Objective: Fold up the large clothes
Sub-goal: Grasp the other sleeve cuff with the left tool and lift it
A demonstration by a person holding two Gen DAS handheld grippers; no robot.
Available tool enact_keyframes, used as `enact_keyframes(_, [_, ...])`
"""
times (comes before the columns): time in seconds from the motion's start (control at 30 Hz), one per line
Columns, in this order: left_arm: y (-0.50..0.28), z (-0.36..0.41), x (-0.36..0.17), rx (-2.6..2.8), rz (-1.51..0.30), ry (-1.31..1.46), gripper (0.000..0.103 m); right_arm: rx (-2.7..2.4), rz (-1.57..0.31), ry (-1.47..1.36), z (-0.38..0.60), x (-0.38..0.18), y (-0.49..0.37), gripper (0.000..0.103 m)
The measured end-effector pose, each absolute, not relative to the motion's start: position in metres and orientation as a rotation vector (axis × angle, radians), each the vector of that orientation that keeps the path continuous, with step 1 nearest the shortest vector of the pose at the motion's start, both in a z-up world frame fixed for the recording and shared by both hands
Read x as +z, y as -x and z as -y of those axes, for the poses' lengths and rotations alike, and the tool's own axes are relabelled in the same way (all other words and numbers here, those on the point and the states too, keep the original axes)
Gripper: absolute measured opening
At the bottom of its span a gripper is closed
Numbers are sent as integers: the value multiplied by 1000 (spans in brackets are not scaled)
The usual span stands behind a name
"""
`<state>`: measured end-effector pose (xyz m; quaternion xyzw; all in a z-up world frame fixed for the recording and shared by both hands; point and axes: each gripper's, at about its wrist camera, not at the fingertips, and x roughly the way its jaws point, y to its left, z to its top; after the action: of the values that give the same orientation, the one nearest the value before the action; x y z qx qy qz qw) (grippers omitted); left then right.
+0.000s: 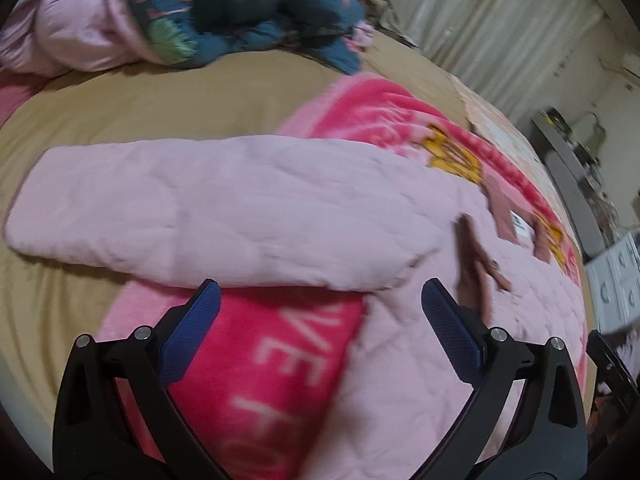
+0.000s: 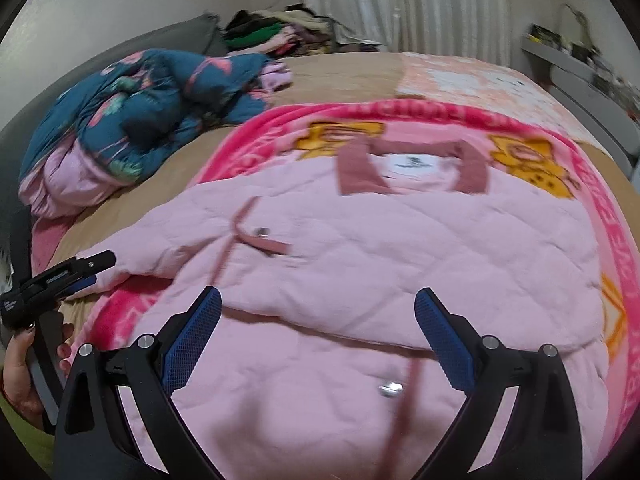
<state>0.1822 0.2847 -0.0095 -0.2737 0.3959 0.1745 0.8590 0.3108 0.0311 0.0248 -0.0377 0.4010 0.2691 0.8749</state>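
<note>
Pink quilted jacket [image 2: 360,248] spread on a bed [image 1: 160,108].
Left gripper [image 1: 320,308] and right gripper [image 2: 318,316]: fingers wide apart, holding nothing.

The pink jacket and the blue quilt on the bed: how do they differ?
The pink jacket lies spread flat near the grippers; the blue quilt is bunched in a heap farther back. The jacket is plain pink with darker trim; the quilt is patterned. The jacket lies on a pink blanket; the quilt on the tan sheet. Both look padded.
</note>
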Motion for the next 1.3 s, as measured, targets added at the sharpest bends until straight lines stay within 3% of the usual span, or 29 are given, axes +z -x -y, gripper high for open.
enact_keyframes(0.7, [-120,-391,-50,622,-773,815,94,754,-830,223,-178,30,-286,97])
enact_keyframes(1.23, [-117,-464,-95,792,-679,1029,94,752,-830,189,-178,14,-289,97])
enact_keyframes(1.27, [-114,-466,-94,801,-652,1037,86,744,-828,183,-173,15,-290,97])
enact_keyframes(1.3, [-111,-467,-91,819,-631,1030,64,737,-827,177,-168,15,-291,97])
